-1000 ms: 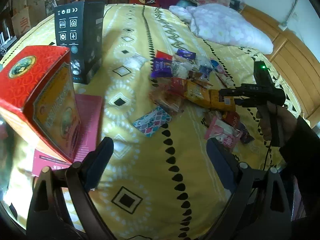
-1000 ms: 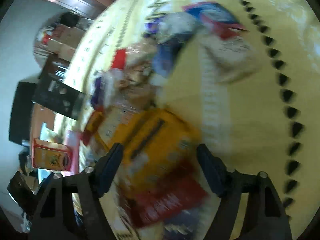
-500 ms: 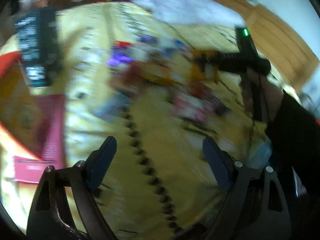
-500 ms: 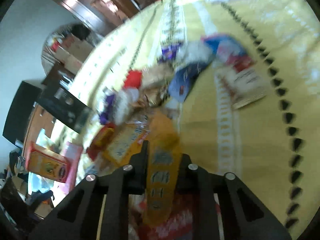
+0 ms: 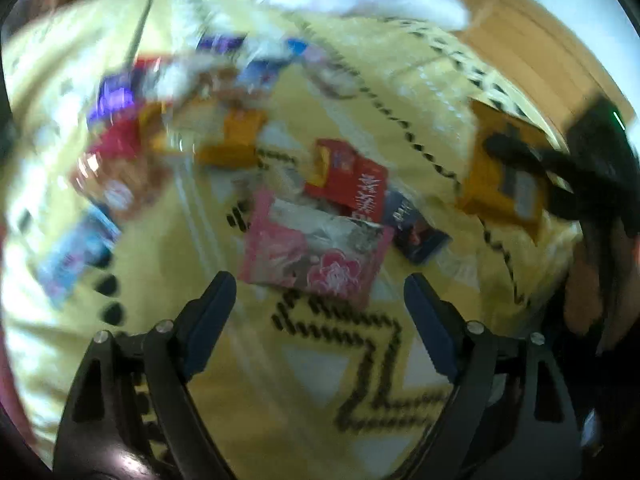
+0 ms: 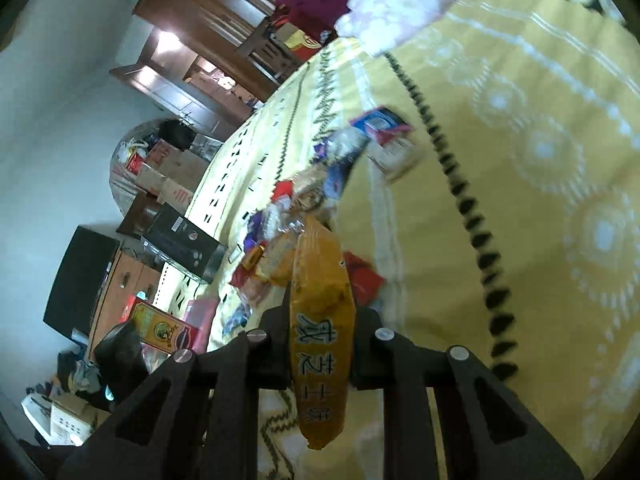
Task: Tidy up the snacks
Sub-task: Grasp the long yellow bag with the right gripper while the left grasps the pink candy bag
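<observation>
Right gripper (image 6: 320, 344): jaws clamped on the orange snack packet (image 6: 320, 320), which stands on edge between them and sticks out past both ends of the fingers, lifted above the bed.
Orange snack packet, left wrist view (image 5: 500, 176): held in the air to the right of the snack pile, the right gripper (image 5: 516, 160) dark and blurred across it.
Left gripper (image 5: 320, 300): jaws wide apart with nothing between them, hovering over the bedspread just below the pink snack packet (image 5: 312, 256).
Snack pile (image 5: 224, 128): loose packets spread over the yellow bedspread (image 5: 340, 372); this view is blurred by motion, so most wrappers cannot be read.
Pink snack packet: lies flat at the near edge of the snack pile, touching the red snack packet (image 5: 356, 184) above it.
Dark blue packet (image 5: 416, 228): just right of the pink snack packet, on the bedspread.
Black box (image 6: 184, 240): stands on the bed left of the snack pile in the right wrist view.
Red and yellow box (image 6: 160, 324): nearer the camera than the black box, at the bed's left edge.
White quilt (image 6: 400, 4): bunched at the far end of the bed, beyond the snack pile.
</observation>
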{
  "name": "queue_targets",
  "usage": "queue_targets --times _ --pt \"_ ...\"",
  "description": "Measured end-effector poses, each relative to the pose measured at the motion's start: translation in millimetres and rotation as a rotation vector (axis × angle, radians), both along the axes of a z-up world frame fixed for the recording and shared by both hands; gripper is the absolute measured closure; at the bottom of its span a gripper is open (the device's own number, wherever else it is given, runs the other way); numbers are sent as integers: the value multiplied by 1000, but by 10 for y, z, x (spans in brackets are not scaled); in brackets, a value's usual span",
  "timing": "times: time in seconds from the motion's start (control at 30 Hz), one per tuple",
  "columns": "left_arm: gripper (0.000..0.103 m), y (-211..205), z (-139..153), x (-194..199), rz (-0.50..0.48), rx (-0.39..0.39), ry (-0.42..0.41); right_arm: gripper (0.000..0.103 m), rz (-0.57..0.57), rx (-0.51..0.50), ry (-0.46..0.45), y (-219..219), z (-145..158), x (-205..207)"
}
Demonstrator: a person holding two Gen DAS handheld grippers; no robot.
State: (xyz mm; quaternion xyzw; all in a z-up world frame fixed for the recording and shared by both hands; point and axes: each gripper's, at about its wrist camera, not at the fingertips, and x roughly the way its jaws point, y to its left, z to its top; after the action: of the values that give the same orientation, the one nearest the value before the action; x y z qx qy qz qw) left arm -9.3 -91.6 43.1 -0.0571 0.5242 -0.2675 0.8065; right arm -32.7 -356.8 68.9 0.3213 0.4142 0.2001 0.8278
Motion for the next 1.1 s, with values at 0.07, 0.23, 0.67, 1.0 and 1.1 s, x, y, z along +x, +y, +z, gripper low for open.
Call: queue_targets --times 0.07,0.23,0.67,1.0,1.1 --pt "16 55 -41 65 97 -98 81 81 -4 0 3 -45 -9 0" --pt "16 123 -114 247 298 -185 240 81 28 21 -21 -61 21 38" --pt "62 -9 -48 17 210 67 153 81 66 54 -39 28 -17 -8" --pt "88 367 76 -113 147 64 89 81 91 52 -37 129 -16 -30" --pt "82 364 64 -119 164 60 80 81 96 57 -33 172 -27 -54"
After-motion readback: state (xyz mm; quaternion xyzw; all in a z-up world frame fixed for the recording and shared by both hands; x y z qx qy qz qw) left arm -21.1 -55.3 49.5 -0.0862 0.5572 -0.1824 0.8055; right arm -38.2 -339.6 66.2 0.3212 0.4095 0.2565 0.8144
